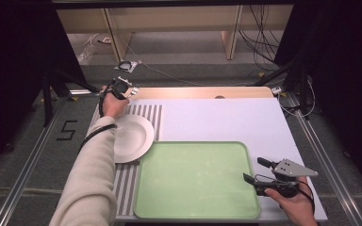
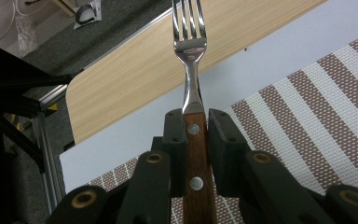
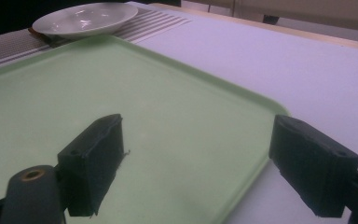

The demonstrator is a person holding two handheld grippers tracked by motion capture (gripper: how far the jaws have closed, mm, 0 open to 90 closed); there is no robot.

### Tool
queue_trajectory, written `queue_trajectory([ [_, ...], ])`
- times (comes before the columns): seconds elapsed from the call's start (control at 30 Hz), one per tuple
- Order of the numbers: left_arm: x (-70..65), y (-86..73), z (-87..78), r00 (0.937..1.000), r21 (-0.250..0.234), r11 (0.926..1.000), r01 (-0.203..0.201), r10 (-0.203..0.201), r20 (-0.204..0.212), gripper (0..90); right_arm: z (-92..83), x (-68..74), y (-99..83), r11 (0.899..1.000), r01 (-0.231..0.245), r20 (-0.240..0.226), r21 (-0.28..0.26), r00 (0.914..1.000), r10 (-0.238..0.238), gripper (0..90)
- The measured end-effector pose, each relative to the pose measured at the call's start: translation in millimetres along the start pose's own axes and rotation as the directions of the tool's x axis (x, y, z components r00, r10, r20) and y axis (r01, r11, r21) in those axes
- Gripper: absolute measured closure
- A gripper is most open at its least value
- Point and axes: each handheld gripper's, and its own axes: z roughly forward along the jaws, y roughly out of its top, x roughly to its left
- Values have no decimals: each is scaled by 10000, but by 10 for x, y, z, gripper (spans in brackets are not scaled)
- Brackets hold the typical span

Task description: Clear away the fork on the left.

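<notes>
My left gripper is shut on a fork with a brown wooden handle; the steel tines point away over the wooden table edge. From above, that left gripper sits at the far left corner of the table, just beyond the striped placemat. A white plate lies on the placemat beside my left forearm. My right gripper rests at the right rim of the green tray, jaws wide apart with nothing between them; in its own view the right gripper straddles the tray's corner.
A white mat covers most of the table, with a bare wooden strip at the far edge. Cables and a small dark object lie on the floor beyond the table. The plate stands at the tray's far corner.
</notes>
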Motion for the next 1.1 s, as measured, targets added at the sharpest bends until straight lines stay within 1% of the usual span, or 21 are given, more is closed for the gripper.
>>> queue_trajectory([
  [0.2, -13, 20, -35, 10000, -108, 9999, -26, 26, 12, 773, 1, -1, -1, 10000, 8, 12, -2, 10000, -8, 187],
  [0.27, -15, 29, -55, 10000, -193, 9998, 26, -25, 22, 773, 0, 0, 0, 10000, 3, 4, -3, 10000, -3, 187],
  [0.37, -17, 44, -110, 10000, -293, 9996, -15, 16, 37, 773, 1, 1, 0, 10000, 10, 13, -1, 10000, -10, 187],
  [0.53, -38, 50, -201, 9998, -519, 9987, -4, 14, 193, 773, 3, 4, 2, 10000, 43, 27, -29, 10000, -43, 187],
  [0.57, -46, 47, -219, 9998, -617, 9981, 55, -42, 211, 773, 0, 5, 3, 10000, 41, 27, -19, 10000, -41, 187],
  [0.67, -63, 32, -269, 9997, -680, 9976, 115, -99, 230, 773, 3, 7, 4, 10000, 49, 15, -71, 10000, -49, 187],
  [0.73, -80, 11, -308, 9990, -812, 9962, 304, -277, 338, 773, 7, 9, 5, 9999, 41, -3, -118, 10000, -41, 187],
  [0.77, -91, 4, -323, 9986, -858, 9956, 369, -335, 404, 773, 8, 10, 5, 9999, 31, -2, -114, 10000, -31, 187],
  [0.8, -111, -6, -346, 9985, -897, 9954, 340, -301, 447, 773, 7, 10, 5, 10000, 37, 11, -91, 10000, -37, 187],
  [0.9, -174, -32, -430, 9993, -940, 9955, 77, -42, 380, 773, 11, 9, 3, 9999, 39, -16, -130, 10000, -39, 187],
  [0.93, -197, -43, -462, 9993, -963, 9953, 44, -9, 368, 773, 10, 9, 3, 9999, 22, -23, -132, 10000, -23, 187],
  [1.0, -245, -70, -527, 9991, -1038, 9946, 50, -7, 415, 773, 2, 12, 8, 10000, 40, 22, -80, 10000, -39, 187],
  [1.1, -330, -130, -638, 9981, -1154, 9932, 179, -110, 598, 773, 3, 17, 11, 9999, 77, 5, -81, 10000, -77, 187],
])
